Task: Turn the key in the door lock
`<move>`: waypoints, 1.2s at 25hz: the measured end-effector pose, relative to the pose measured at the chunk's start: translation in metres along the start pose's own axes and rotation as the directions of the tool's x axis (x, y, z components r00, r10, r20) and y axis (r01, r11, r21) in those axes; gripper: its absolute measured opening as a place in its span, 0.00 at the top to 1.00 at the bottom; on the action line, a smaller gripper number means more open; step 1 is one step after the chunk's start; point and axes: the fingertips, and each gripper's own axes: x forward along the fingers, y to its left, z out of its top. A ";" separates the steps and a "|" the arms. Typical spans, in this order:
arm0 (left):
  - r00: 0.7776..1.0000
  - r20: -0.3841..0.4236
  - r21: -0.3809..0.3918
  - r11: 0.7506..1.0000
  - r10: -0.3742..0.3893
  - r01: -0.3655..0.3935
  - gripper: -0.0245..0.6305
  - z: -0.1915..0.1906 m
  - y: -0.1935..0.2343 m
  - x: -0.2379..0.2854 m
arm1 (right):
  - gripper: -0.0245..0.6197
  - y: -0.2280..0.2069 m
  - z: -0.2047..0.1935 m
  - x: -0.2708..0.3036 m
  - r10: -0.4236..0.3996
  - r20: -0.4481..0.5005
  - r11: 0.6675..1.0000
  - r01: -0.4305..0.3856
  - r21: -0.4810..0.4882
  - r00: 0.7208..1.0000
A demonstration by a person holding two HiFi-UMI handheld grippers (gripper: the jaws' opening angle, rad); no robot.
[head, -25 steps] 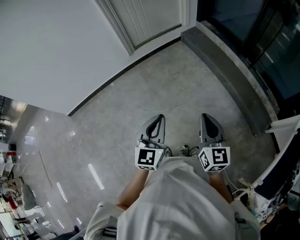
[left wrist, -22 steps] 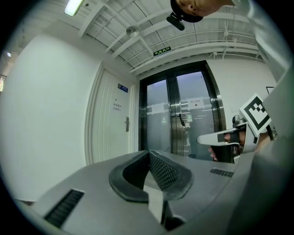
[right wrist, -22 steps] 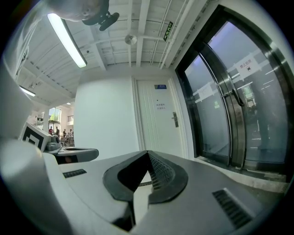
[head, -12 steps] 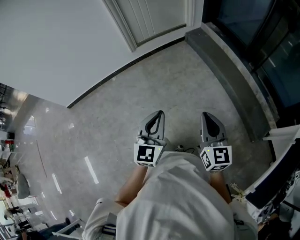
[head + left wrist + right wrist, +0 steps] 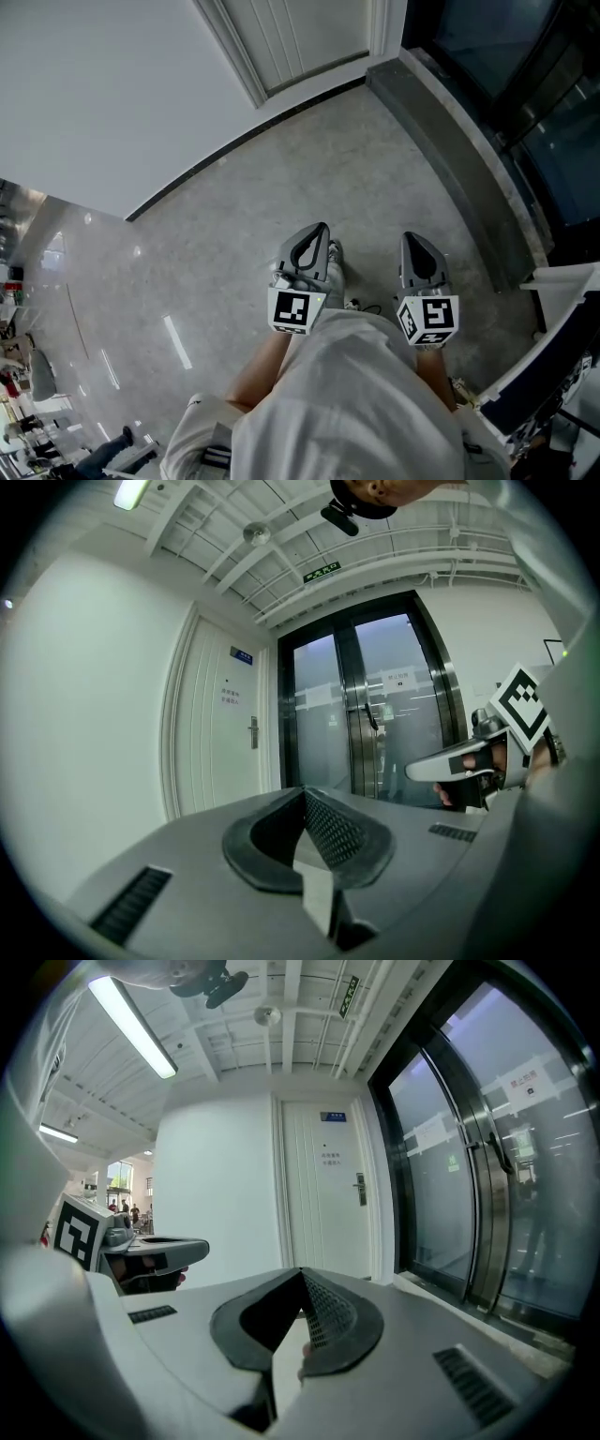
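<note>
left gripper point(image 5: 317, 236): jaws closed together, nothing held | right gripper point(image 5: 412, 242): jaws closed together, nothing held | white door point(image 5: 323, 1213) with handle point(image 5: 360, 1188): ahead, well apart from both

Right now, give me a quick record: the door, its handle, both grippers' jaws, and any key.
door: white door, shut, left of the glass doors
handle: handle on the door's right edge
left gripper: jaws together, empty
right gripper: jaws together, empty
key: none visible
</note>
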 end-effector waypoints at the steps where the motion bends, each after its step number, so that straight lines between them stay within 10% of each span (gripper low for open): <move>1: 1.000 0.004 -0.001 1.000 -0.005 0.005 0.95 0.000 0.002 0.010 | 0.96 -0.004 0.001 0.008 -0.001 -0.002 1.000 0.001 -0.002 1.000; 30: 0.988 0.049 -0.034 0.988 -0.148 0.150 0.95 0.037 0.159 0.277 | 0.96 -0.089 0.082 0.265 -0.170 0.007 0.984 0.169 0.055 0.985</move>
